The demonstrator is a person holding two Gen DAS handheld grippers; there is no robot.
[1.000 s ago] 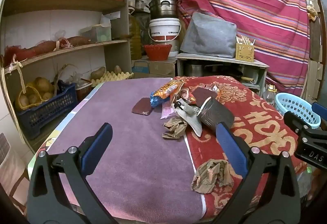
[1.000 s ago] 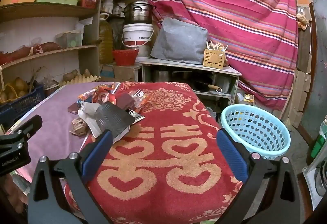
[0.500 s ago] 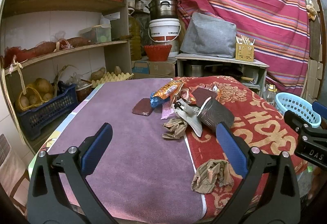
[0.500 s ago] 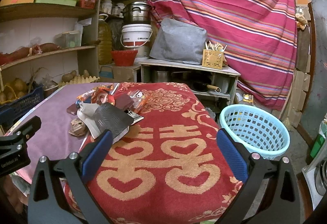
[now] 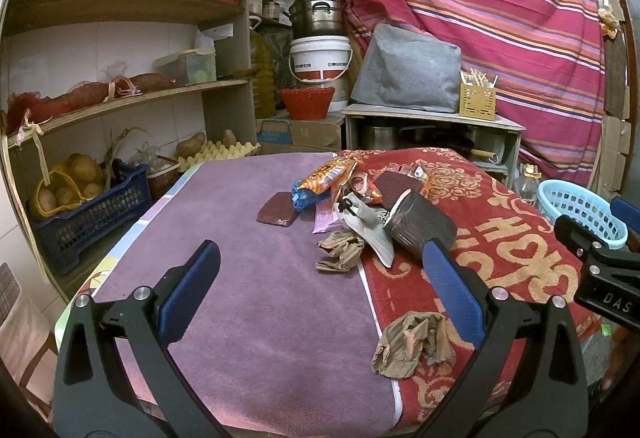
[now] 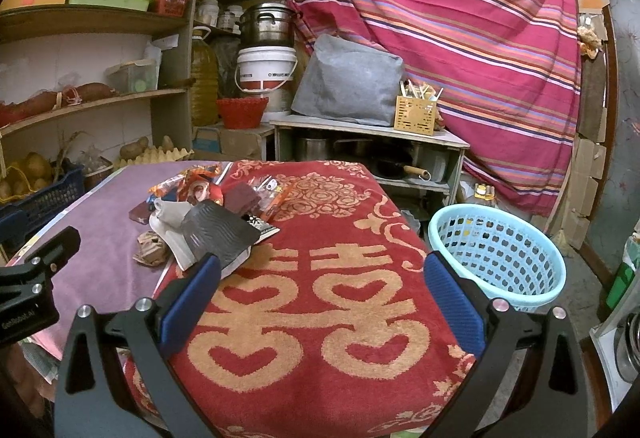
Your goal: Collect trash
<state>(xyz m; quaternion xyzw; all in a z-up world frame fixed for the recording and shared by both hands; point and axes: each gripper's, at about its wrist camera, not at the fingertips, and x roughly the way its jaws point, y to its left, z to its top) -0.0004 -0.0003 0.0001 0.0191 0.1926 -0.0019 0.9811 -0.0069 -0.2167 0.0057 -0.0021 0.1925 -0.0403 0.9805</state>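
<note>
Covering table, purple towel (image 5: 240,278), red towel (image 6: 320,318)

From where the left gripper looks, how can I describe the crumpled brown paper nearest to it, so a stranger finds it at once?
Start at the table, covered by a purple towel and a red towel side by side. Follow their seam to the near edge: the crumpled brown paper lies there on the red side. Unlike the other brown wad beside the trash pile, it lies alone.
</note>
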